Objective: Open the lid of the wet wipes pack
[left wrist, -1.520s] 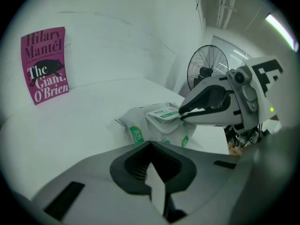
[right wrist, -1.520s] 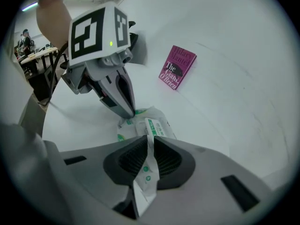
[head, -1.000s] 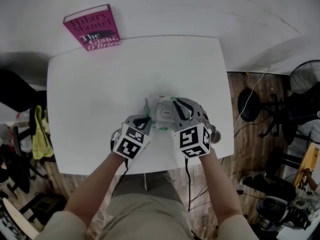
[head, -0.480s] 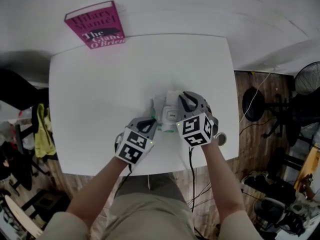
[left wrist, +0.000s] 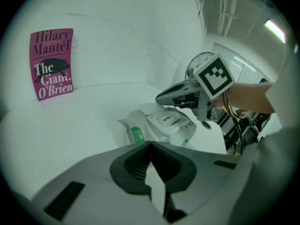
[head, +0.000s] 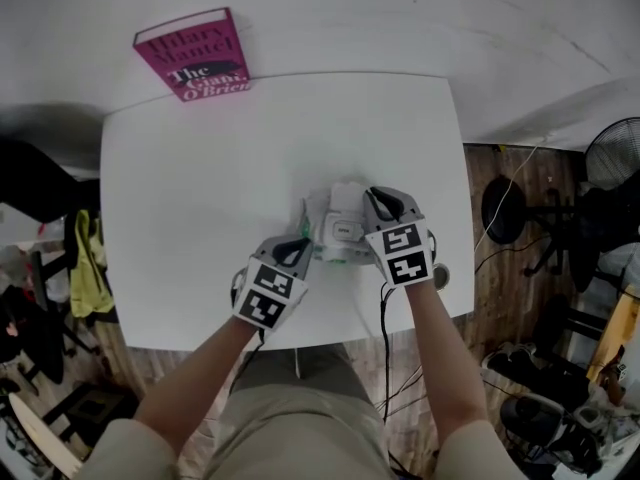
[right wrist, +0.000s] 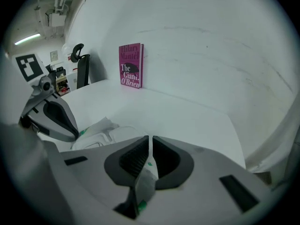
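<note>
The white wet wipes pack [head: 338,230] with green print lies near the front of the white table [head: 200,188]. Its flip lid [left wrist: 165,120], marked OPEN, lies flat. My left gripper [head: 299,245] sits at the pack's left end with its jaws shut on a white strip of the wrapper [left wrist: 157,191]. My right gripper [head: 372,198] is at the pack's right end. Its jaws are closing, and a thin fold of green-flecked wrapper [right wrist: 146,177] is pinched between them. In the right gripper view the pack [right wrist: 101,135] shows just left of the jaws.
A magenta book [head: 192,53] leans against the white wall behind the table. A standing fan [head: 610,153], cables and other dark gear crowd the floor to the right. A chair with yellow cloth [head: 85,263] stands at the left.
My right gripper has rolled and slid from over the lid to the pack's right end, sinking a little. The left gripper has stayed at the left end.
</note>
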`<action>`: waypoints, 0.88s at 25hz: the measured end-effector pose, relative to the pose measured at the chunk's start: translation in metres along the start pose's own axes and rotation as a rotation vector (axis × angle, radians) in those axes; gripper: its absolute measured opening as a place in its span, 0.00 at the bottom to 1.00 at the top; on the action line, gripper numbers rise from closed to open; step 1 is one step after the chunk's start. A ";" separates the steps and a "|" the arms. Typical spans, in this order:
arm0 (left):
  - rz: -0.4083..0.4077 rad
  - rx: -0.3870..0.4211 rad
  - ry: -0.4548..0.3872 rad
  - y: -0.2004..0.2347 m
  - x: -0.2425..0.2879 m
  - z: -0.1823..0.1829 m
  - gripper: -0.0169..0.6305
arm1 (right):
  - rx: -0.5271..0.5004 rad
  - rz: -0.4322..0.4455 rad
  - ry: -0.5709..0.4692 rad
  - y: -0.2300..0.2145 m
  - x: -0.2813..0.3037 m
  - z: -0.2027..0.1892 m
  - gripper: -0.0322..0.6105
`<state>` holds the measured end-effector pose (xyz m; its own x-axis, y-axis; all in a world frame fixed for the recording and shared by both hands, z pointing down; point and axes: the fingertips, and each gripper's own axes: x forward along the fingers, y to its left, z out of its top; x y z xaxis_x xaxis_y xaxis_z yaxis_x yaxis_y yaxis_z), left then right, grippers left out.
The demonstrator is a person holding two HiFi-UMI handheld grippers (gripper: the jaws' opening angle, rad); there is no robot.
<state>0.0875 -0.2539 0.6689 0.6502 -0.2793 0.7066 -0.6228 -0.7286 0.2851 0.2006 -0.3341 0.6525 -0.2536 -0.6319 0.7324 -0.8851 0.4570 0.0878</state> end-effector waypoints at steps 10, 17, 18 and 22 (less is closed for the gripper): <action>0.039 -0.006 -0.106 -0.004 -0.064 0.030 0.06 | 0.116 -0.008 -0.186 0.011 -0.103 0.052 0.11; 0.079 0.125 -0.218 -0.012 -0.119 0.092 0.06 | 0.152 -0.034 -0.353 0.019 -0.185 0.106 0.11; 0.085 0.141 -0.241 -0.014 -0.127 0.102 0.06 | 0.149 -0.041 -0.373 0.020 -0.196 0.112 0.11; 0.125 0.200 -0.369 -0.022 -0.169 0.143 0.06 | 0.126 -0.062 -0.427 0.029 -0.244 0.138 0.11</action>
<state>0.0537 -0.2803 0.4502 0.7099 -0.5512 0.4384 -0.6334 -0.7719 0.0551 0.1831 -0.2534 0.3831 -0.3138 -0.8694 0.3817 -0.9375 0.3473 0.0203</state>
